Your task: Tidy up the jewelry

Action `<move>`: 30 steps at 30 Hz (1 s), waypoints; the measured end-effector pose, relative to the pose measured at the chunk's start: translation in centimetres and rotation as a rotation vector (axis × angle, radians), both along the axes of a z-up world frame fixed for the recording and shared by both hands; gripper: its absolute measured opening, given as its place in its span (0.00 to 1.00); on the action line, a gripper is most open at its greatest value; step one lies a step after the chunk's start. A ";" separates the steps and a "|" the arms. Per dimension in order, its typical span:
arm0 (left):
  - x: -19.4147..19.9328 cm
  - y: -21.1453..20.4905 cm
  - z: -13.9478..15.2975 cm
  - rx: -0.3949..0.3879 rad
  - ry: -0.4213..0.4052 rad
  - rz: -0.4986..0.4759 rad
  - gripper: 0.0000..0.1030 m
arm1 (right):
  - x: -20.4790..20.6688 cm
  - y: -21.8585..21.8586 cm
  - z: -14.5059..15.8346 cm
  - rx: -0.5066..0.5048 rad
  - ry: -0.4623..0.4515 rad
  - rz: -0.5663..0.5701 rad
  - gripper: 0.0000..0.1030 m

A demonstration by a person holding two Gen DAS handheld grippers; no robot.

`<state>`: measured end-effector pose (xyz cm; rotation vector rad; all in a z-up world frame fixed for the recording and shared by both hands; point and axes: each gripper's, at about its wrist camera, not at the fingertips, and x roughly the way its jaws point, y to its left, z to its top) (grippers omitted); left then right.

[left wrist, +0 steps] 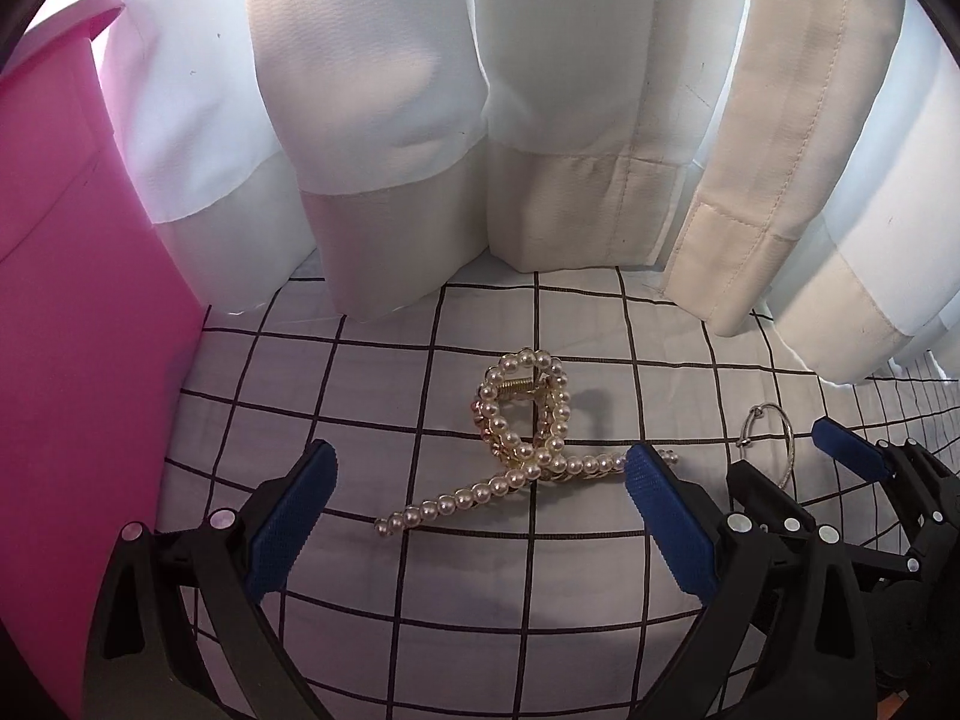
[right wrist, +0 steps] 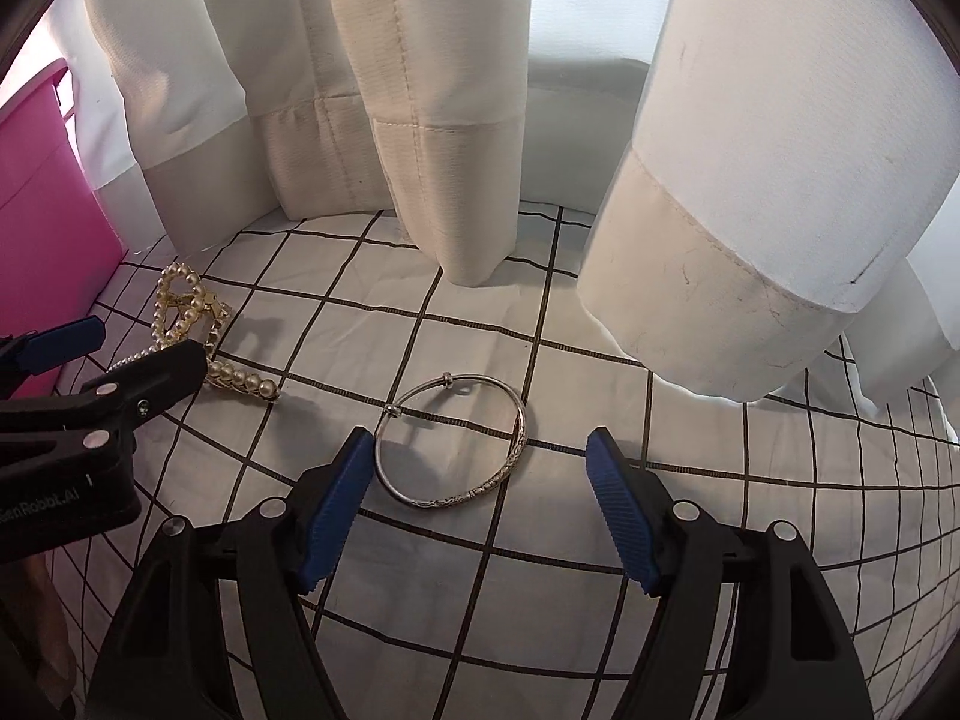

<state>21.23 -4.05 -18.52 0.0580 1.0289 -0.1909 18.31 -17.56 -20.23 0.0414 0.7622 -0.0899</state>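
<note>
- Blue ribbed pads line the black jaws of the left gripper (left wrist: 480,474), which stand wide apart and hold nothing; between and just beyond their tips lies the pearl hair claw (left wrist: 528,438).
- One pearl-studded prong of the claw runs toward the left pad and stops short of it; the other prong reaches the tip of the right pad, though whether they touch cannot be told.
- The claw's looped handles and gold spring rise on the far side of the crossing prongs.
- The right gripper (right wrist: 480,450) likewise has its jaws spread wide and empty, its pads blue as well.
- A silver bangle (right wrist: 453,441) lies flat between these jaws, much nearer the left pad: its near-left edge sits just beside that pad's tip, while the right pad is well clear of it.
- The bangle carries engraving along its near-right arc and two small beads on its far-left arc.
- Both pieces rest on a white cloth with a black grid (right wrist: 540,600), the claw to the left of the bangle.
- A pink bin (left wrist: 72,300) stands at the left edge, near the claw.
- Farthest back, white and cream curtains (left wrist: 420,120) hang down, their hems meeting the cloth.
</note>
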 end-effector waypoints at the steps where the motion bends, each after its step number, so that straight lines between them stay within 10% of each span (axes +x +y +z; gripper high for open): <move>1: 0.3 0.1 -0.1 -0.016 0.006 0.009 0.92 | 0.1 0.1 0.0 0.000 -0.001 -0.002 0.68; 9: 2.2 1.9 -1.3 -0.186 0.123 0.082 0.92 | 0.3 -0.9 -0.1 0.004 -0.002 -0.009 0.69; 20: 4.6 2.2 -1.4 -0.193 0.162 0.155 0.93 | 0.4 -0.7 0.0 0.003 -0.005 -0.013 0.69; 24: 4.1 1.9 -0.9 -0.254 0.139 0.094 0.60 | 0.4 -0.8 0.0 0.004 -0.004 -0.014 0.69; 30: 2.6 1.6 -0.8 -0.252 0.127 0.069 0.60 | 0.3 -0.8 0.0 0.004 -0.008 -0.015 0.69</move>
